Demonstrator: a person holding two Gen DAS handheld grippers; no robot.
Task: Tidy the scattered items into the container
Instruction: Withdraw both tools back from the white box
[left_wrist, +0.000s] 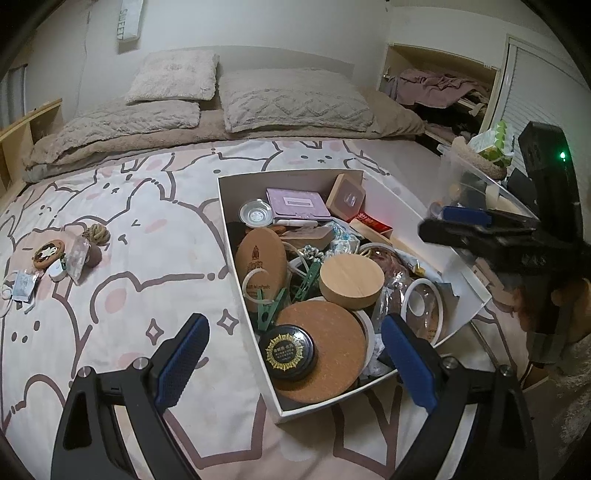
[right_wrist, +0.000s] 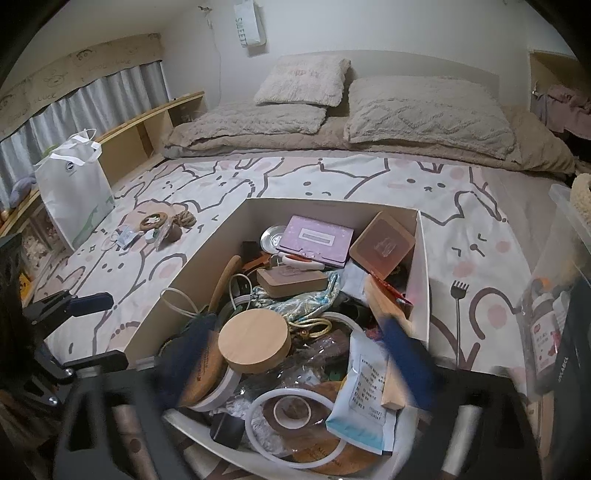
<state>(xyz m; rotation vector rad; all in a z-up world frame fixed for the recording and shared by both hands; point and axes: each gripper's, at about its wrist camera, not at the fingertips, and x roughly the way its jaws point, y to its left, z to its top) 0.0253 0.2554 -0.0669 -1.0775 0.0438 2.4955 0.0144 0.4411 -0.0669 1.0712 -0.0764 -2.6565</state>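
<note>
The white box on the bed is crammed with coasters, lids, rings and packets. My left gripper hangs open over its near corner. A black round tin lies on a cork disc between the blue pads, which do not touch it. My right gripper is open above the box, its fingers blurred. A light wooden block lies by its right finger. Several small items sit loose on the bedspread, far left. From the left wrist view the right gripper shows over the box's right wall.
A thin metal back scratcher lies on the bed right of the box. A clear plastic bin stands at the right edge, a white shopping bag at the left. Pillows and a folded blanket line the far end.
</note>
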